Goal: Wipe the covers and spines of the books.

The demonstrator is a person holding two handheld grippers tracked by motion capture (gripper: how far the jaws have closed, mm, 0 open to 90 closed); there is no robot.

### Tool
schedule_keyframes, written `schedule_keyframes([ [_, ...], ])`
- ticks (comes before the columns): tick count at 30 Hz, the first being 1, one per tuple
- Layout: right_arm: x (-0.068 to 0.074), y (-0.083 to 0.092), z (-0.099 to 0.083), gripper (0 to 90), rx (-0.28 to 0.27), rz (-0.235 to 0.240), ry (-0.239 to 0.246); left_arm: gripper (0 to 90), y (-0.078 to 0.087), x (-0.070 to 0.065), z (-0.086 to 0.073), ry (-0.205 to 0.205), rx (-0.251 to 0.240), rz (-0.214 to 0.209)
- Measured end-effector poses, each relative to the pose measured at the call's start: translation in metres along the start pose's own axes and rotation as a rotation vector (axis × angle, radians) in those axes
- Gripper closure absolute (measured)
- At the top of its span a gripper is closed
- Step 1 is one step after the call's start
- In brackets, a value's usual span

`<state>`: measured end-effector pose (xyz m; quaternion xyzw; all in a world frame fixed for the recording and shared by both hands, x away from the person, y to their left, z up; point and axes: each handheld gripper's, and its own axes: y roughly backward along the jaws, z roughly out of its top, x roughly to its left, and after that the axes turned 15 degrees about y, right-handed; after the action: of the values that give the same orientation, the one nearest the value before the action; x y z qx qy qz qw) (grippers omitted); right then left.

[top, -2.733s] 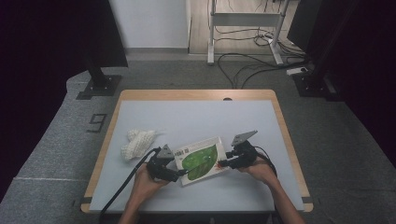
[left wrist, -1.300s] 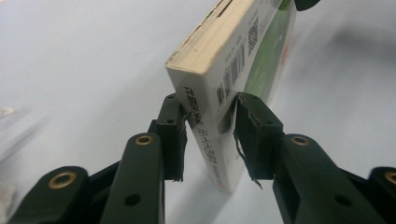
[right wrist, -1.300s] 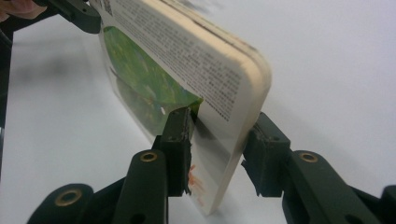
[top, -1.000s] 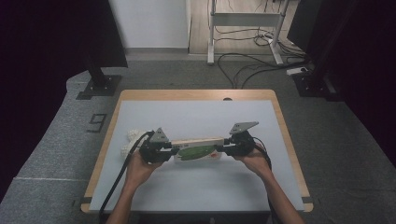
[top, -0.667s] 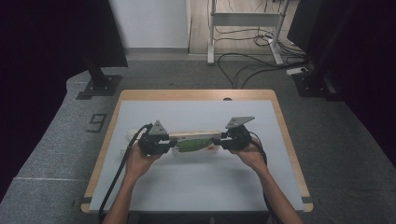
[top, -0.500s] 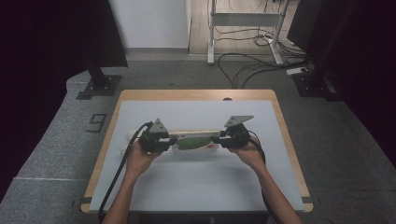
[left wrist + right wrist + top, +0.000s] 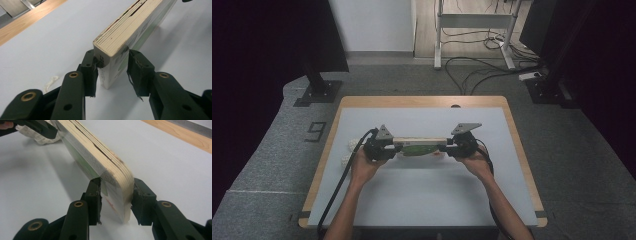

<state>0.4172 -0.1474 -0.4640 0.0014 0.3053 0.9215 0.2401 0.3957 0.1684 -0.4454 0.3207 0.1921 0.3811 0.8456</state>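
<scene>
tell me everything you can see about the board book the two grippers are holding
The board book is a thick children's-style book of stiff cream pages stacked in layers, with rounded corners and a glossy cover showing green print. It is closed and stands on edge, lengthwise across the middle of the table. The left gripper clamps one end and the right gripper the other. In both gripper views its bottom edge looks to meet the white surface. Some page layers gap slightly along the top edge.
</scene>
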Motion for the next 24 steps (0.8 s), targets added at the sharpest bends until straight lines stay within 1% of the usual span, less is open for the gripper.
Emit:
schedule_keyframes([
  [3, 0.003, 0.002, -0.001, 59.5, 0.000, 0.018, -0.004, 58.1, 0.003, -0.003, -0.003, 0.009, 0.003, -0.015],
  [5, 0.005, 0.004, -0.001, 58.5, 0.001, 0.031, -0.009, 56.9, 0.005, -0.003, -0.005, 0.029, 0.005, -0.036],
  [6, 0.006, 0.004, -0.002, 57.8, 0.002, 0.037, -0.012, 56.1, 0.005, -0.003, -0.005, 0.029, 0.005, -0.036],
  [7, 0.006, 0.004, -0.002, 57.8, 0.002, 0.037, -0.012, 56.1, 0.007, -0.003, -0.006, 0.035, 0.008, -0.047],
  [8, 0.008, 0.006, -0.003, 56.5, 0.004, 0.050, -0.016, 54.5, 0.008, -0.004, -0.009, 0.049, 0.011, -0.068],
  [11, 0.012, 0.007, -0.004, 54.6, 0.008, 0.065, -0.018, 52.9, 0.010, -0.005, -0.013, 0.056, 0.019, -0.085],
  [15, 0.017, 0.009, -0.005, 52.7, 0.016, 0.072, -0.014, 51.3, 0.010, -0.007, -0.017, 0.059, 0.029, -0.096],
  [24, 0.025, 0.012, -0.006, 49.3, 0.024, 0.071, -0.004, 50.2, 0.011, -0.011, -0.023, 0.060, 0.032, -0.095],
])
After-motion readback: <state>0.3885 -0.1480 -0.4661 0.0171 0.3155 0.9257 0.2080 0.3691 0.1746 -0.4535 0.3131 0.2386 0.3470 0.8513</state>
